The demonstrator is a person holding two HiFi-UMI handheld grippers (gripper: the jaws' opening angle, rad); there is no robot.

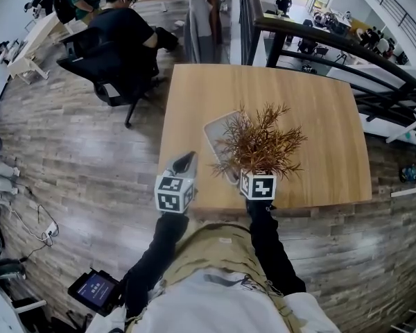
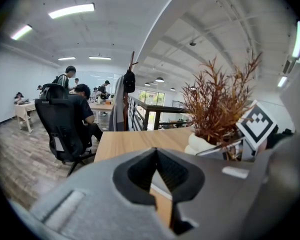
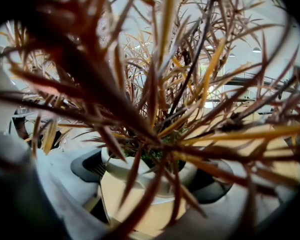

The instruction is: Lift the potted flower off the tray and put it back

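1. Head view: the potted flower (image 1: 260, 143) is standing upright over the near right part of the tray (image 1: 216, 132) on the wooden table (image 1: 319, 116). Its rust-brown sprigs are fanning out on all sides and covering its pot. The right gripper (image 1: 258, 173) is reaching in under the foliage, and black-and-white square markers are showing on its cube. The left gripper (image 1: 187, 159) is hovering just left of the tray, its cube showing the same markers.
2. Left gripper view: the left gripper (image 2: 157, 156) is clenched, its jaw tips meeting on nothing. The potted flower (image 2: 215, 104) is standing to the right with its long axis vertical and its stems pointing up. Its white pot (image 2: 200, 143) is sitting at the tray (image 2: 217, 149) rim; whether they are touching cannot be told.
3. Right gripper view: the right gripper (image 3: 150, 176) is grasping the white pot (image 3: 140, 170), a dark pad (image 3: 87, 166) pressing each side. The sprigs are rising towards the camera.
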